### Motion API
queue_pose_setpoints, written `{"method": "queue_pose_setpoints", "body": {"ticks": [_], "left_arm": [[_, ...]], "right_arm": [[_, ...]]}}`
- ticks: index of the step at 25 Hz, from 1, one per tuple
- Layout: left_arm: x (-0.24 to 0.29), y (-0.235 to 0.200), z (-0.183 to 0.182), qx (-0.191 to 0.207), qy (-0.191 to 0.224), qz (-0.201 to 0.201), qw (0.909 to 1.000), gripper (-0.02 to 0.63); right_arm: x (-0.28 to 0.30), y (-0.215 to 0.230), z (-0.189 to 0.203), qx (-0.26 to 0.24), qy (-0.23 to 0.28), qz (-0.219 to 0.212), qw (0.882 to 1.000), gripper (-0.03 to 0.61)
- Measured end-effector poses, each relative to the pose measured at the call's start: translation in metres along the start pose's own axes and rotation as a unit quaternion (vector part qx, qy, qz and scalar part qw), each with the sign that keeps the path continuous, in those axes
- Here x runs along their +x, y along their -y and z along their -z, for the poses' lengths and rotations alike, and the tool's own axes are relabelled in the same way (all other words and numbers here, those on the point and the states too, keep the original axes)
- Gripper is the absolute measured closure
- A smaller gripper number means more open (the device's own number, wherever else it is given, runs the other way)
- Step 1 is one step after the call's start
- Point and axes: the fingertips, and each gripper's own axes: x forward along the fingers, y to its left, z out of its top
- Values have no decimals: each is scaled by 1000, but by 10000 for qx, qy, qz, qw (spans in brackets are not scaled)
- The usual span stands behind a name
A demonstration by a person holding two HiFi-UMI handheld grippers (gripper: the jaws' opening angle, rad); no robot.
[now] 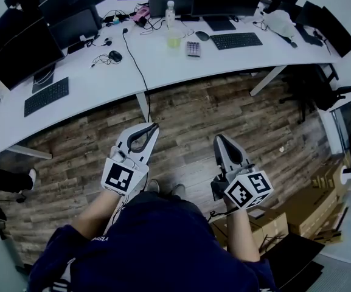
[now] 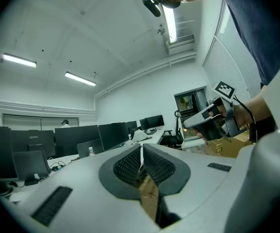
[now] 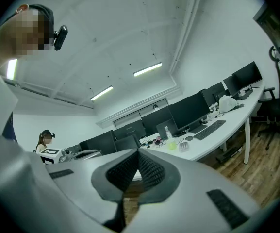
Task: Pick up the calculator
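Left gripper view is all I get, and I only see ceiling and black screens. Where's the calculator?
Observer: In the head view, the calculator lies flat on the white desk, just right of a yellow-green container.
Operator: Are we close to it?
Observer: No. The left hand-held gripper and the right hand-held gripper are both over the wooden floor, short of the desk's edge.
Operator: Is the other one holding something?
Observer: No. Its own view shows the right hand-held gripper with its jaws together and nothing between them.
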Motion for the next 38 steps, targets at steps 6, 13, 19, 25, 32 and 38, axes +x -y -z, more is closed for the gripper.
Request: {"method": "queue_pose_setpoints", "body": {"ticks": [6,13,19,25,32,38], "left_arm": [[1,2,0,30,-13,-36,10000,574],[0,3,0,52,-15,-24,10000,571],[-2,5,1,30,-13,-17,10000,557],[-2,4,1,51,-56,-4,10000,534],[-3,8,1,111,-123,31,9999,509],[-3,13,1,64,-106,-2,9999,483]], "right_arm": [[-3,1,-1,31,18,11,10000,574],[-3,-1,-1,56,25,-29,10000,574],[-3,-3,0,54,24,-70,10000,574],[-2,-3,-1,62,14,-86,9999,575],[-5,-4,0,55,4,-88,9999,574],[-10,-3,-1,41,19,-115,9999,574]]}}
